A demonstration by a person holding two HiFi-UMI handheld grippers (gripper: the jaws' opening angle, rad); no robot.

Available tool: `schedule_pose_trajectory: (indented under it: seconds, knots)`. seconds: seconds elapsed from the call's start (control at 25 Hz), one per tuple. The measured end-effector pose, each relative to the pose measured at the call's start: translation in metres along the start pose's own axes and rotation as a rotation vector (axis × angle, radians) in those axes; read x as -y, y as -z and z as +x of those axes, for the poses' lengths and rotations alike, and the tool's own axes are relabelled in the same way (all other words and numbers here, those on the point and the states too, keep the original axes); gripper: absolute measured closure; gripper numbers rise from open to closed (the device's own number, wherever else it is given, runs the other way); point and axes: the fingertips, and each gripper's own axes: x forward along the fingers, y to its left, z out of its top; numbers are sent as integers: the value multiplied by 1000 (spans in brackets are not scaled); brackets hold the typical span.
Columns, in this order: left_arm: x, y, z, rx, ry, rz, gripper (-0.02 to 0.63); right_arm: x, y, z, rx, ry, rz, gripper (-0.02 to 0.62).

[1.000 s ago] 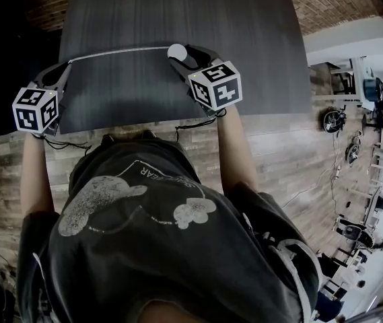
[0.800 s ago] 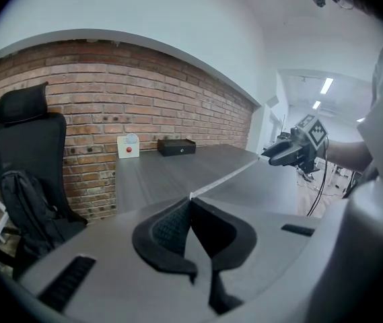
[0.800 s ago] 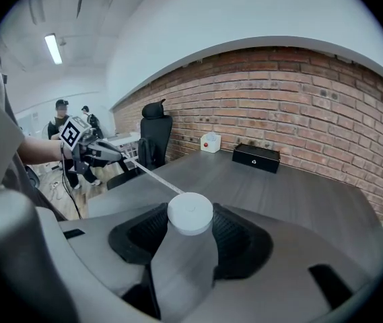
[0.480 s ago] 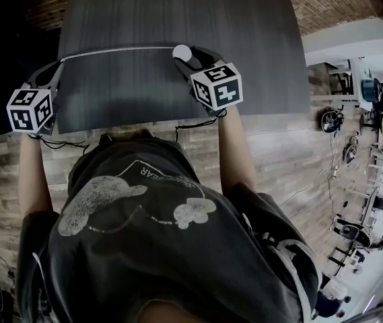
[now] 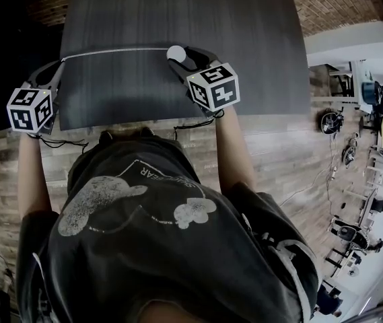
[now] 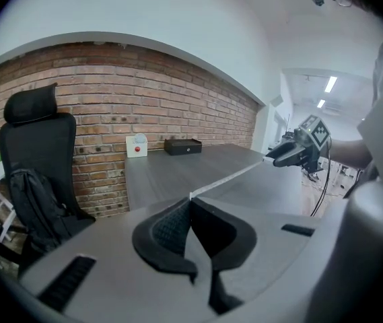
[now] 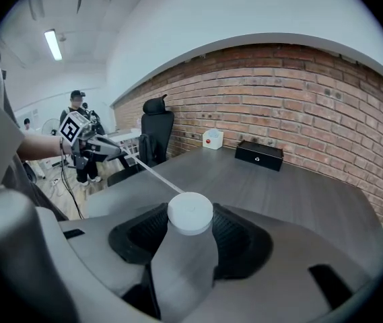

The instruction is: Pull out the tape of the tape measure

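A white round tape measure [image 7: 190, 212] sits between the jaws of my right gripper [image 7: 191, 231], which is shut on its case. In the head view the tape measure [image 5: 176, 52] is over the dark table [image 5: 178, 12], held by the right gripper [image 5: 180, 59]. A thin pale tape [image 5: 114, 51] runs out of it to the left in a straight, taut line. My left gripper [image 6: 191, 200] is shut on the end of the tape [image 6: 228, 179]. In the head view the left gripper [image 5: 60, 64] is at the table's left edge.
A black box [image 7: 258, 155] and a small white box with a red button [image 7: 211, 138] stand at the table's far side by the brick wall. A black office chair [image 6: 33, 160] stands off the left end. People stand in the far room [image 7: 77, 103].
The left gripper has drifted slightly left along the table's edge. The tape stays stretched between both grippers, and both grips are unchanged.
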Motion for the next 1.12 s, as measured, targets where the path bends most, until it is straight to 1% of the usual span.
schedule_pose_trajectory:
  seconds: [0.16,0.4,0.68,0.8,0.96,1.12]
  knots:
    - [0,6,0,-1,3,-10,596,-12,0,10,-11,-12,-10,368]
    - [-11,25,0,-33,-11,-20,595,-24,7,25,-41,-17,-8,367]
    - [-29,67,5,-114,-29,-14,595,-42,27,58,-76,7,7,367]
    - [-36,81,10,-151,-20,-20,595,-46,38,73,-101,22,0,367]
    - [-37,97,19,-198,11,13,595,-45,55,89,-141,47,-13,367]
    - [-37,115,32,-252,32,72,595,-44,73,101,-166,69,11,367]
